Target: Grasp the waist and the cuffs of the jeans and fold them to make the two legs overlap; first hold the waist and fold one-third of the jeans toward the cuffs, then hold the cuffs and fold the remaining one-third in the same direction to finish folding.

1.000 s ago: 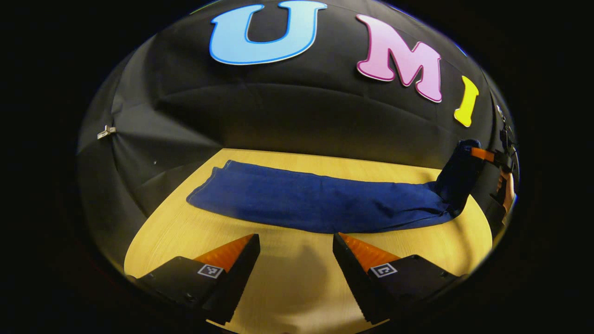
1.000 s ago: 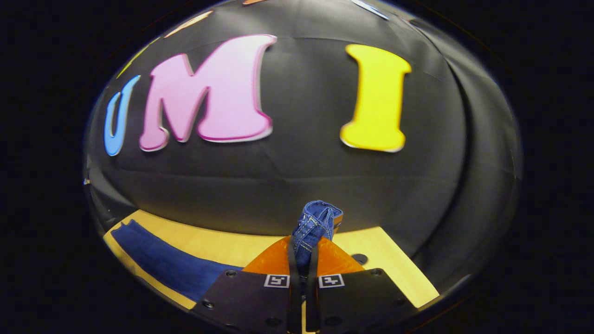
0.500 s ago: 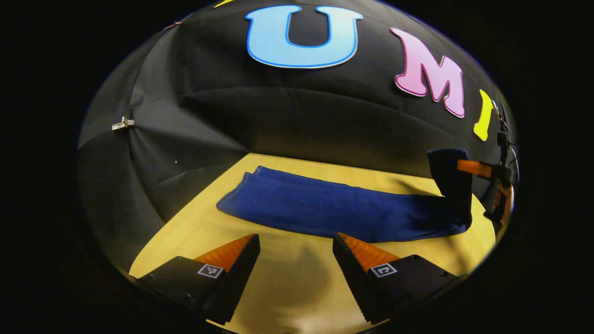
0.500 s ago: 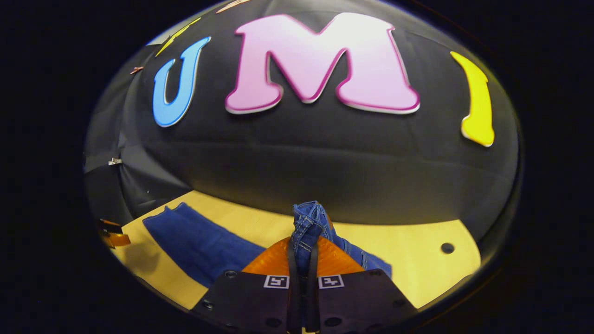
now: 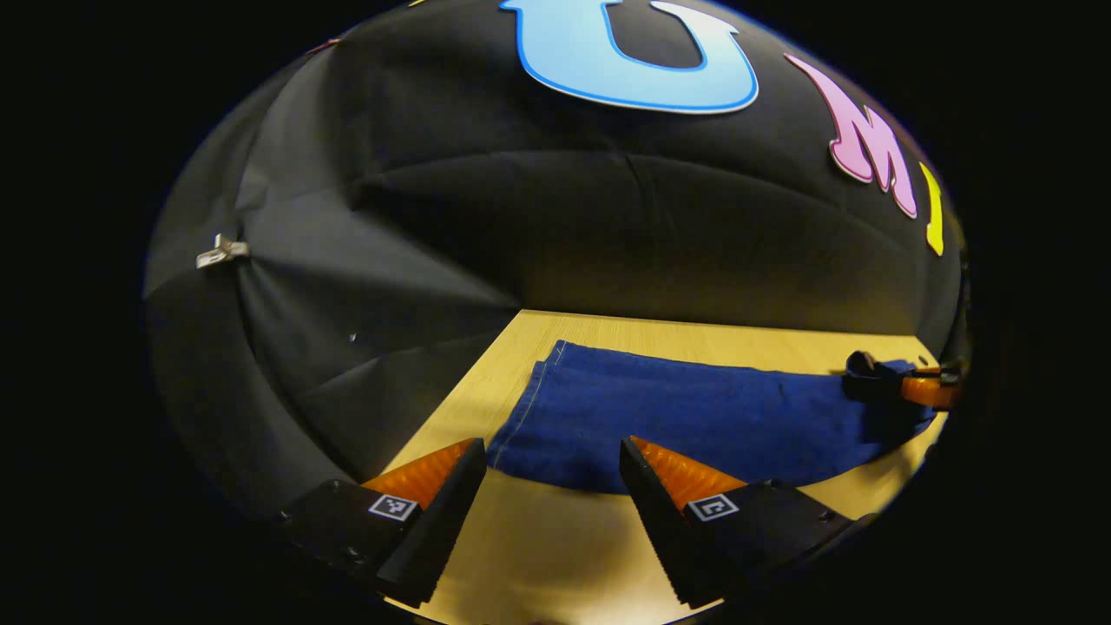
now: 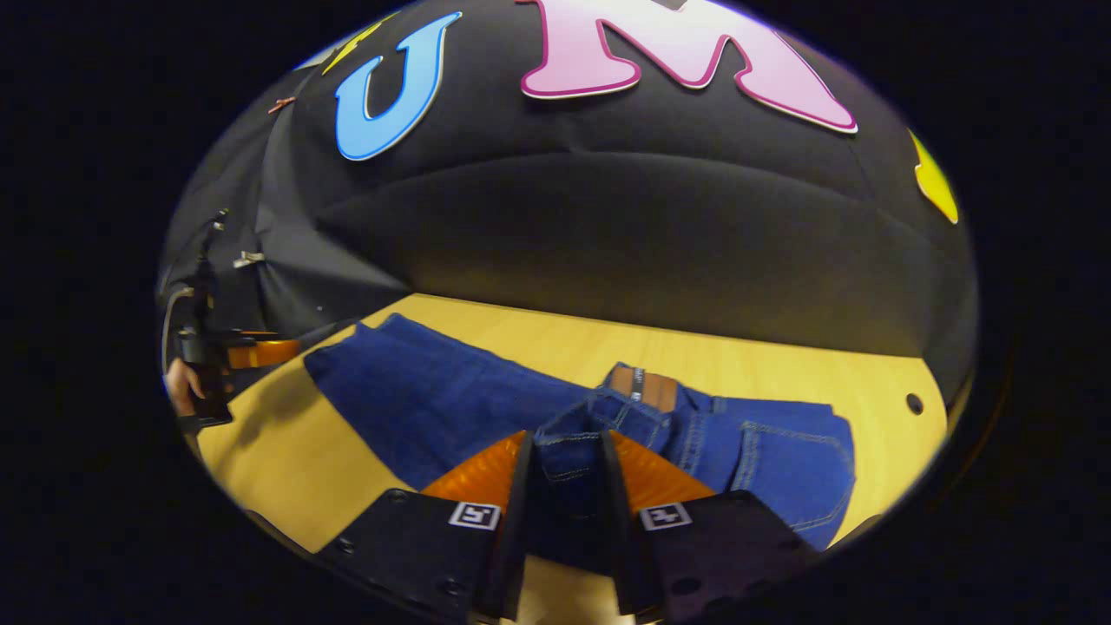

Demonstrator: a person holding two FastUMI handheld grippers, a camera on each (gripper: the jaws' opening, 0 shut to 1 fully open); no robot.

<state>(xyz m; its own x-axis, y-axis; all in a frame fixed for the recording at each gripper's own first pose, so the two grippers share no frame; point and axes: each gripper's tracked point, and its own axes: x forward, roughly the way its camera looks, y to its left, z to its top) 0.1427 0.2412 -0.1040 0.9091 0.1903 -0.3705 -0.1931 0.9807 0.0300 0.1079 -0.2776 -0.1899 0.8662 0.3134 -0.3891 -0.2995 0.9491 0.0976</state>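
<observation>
**Waist end folded over, right fingers around the denim**

While the jeans (image 6: 451, 408) lie stretched across the wooden bench (image 6: 278, 469), the waist end (image 6: 694, 425) is already flipped over onto the legs, so you can see a back pocket and the leather patch facing up in the right gripper view. No containers here, just the denim on the bench.

The right gripper (image 6: 566, 473) sits low at that folded waist, pointing along the bench toward the far wall. Its fingers are only a little apart with a bunch of waistband between them; whether both actually press on it, I can't tell. In the left gripper view it shows at the far right edge, right down on the cloth.

The left gripper (image 5: 551, 473) hovers just above the bench near the cuffs (image 5: 529, 408), fingers wide apart, holding nothing. The cuff edge lies just past the tips. In the right gripper view a hand (image 6: 180, 386) holds that gripper at the far left.
</observation>
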